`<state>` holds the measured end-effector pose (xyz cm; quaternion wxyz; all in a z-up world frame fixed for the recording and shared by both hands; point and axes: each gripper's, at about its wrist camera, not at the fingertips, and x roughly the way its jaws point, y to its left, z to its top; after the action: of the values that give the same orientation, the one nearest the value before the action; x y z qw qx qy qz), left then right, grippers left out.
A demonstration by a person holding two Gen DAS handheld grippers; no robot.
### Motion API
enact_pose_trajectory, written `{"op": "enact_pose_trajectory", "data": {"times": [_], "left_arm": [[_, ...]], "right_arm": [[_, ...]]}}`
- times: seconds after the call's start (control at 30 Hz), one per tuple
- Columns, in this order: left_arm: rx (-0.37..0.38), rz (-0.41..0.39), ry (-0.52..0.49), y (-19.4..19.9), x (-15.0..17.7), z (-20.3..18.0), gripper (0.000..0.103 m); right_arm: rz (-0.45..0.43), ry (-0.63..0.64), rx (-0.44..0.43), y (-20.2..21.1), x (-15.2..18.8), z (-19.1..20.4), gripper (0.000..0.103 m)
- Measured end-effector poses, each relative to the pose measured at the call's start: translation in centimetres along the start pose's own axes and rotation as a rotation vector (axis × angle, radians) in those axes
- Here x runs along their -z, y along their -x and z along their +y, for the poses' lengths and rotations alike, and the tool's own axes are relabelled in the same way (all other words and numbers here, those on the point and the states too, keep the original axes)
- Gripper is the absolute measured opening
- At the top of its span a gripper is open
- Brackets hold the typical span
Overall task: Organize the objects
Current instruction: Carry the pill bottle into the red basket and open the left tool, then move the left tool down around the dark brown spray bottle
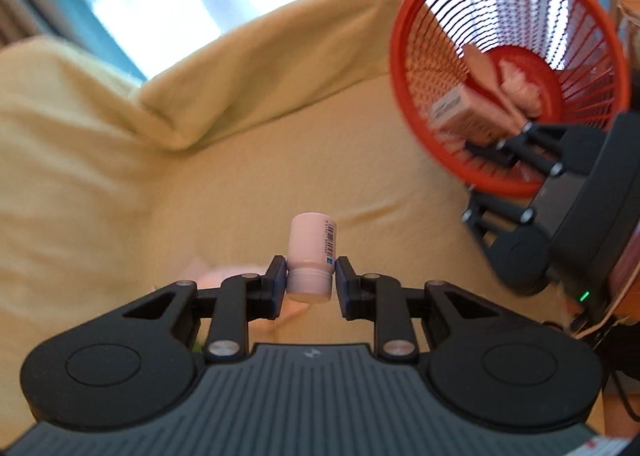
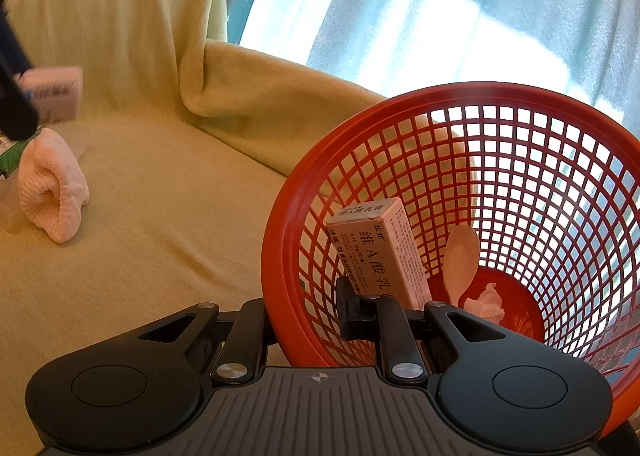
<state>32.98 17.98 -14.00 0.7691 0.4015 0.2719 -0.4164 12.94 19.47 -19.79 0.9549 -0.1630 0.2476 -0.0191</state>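
A: What do we hold in our left gripper (image 1: 311,283)?

B: Its fingers pinch a small bottle (image 1: 311,256) by the cap end, above the yellow blanket (image 1: 240,159).

A: And our right gripper (image 2: 316,316)?

B: Its fingers clamp the near rim of the red basket (image 2: 400,159), tilted. Inside we see a box (image 2: 384,252), a spoon (image 2: 460,260) and crumpled paper (image 2: 486,302). A pink cloth (image 2: 52,187) lies far left.

Left wrist view: bottle (image 1: 310,256) at lower centre between the left gripper (image 1: 311,280) fingers, above the blanket (image 1: 240,159); basket (image 1: 404,67) at upper right.
Right wrist view: basket (image 2: 280,256) at right, its rim between the right gripper (image 2: 308,316) fingers.
Inside basket: box (image 2: 380,252), spoon (image 2: 460,262) right of it, crumpled tissue (image 2: 486,302) at the bottom.
Left edge: rolled cloth (image 2: 52,191) on the blanket (image 2: 168,215).
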Motion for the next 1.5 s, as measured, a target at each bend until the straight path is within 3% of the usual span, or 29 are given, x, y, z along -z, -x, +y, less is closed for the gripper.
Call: {"op": "enact_pose_trajectory", "data": {"times": [0.37,0.5,0.57,0.67,0.9,1.27,1.5], "left_arm": [[0.190,-0.167,-0.205,0.5,-9.8,-5.3,0.022],[0.257,-0.221,-0.208,-0.6,-12.2,-7.3,0.023],[0.253,-0.239,-0.209,-0.9,-12.7,-7.8,0.032],[0.242,-0.262,-0.168,-0.5,-12.7,-7.0,0.032],[0.088,-0.231,-0.020,1.8,-8.8,-1.8,0.033],[-0.238,-0.021,0.320,3.5,3.4,8.5,0.043],[-0.290,0.097,0.508,-0.1,10.4,10.5,0.043]], "right_arm": [[-0.002,-0.009,-0.001,0.0,-0.1,0.0,0.013],[-0.004,-0.012,-0.002,0.0,-0.2,-0.1,0.013],[-0.004,-0.012,-0.002,0.0,-0.3,-0.1,0.013],[-0.004,-0.014,-0.003,-0.1,-0.4,-0.1,0.013],[-0.002,-0.012,-0.003,-0.3,-0.5,-0.2,0.013],[-0.002,-0.010,-0.003,-0.3,-0.5,0.0,0.013],[0.000,-0.006,-0.002,-0.1,-0.3,-0.1,0.013]]}}
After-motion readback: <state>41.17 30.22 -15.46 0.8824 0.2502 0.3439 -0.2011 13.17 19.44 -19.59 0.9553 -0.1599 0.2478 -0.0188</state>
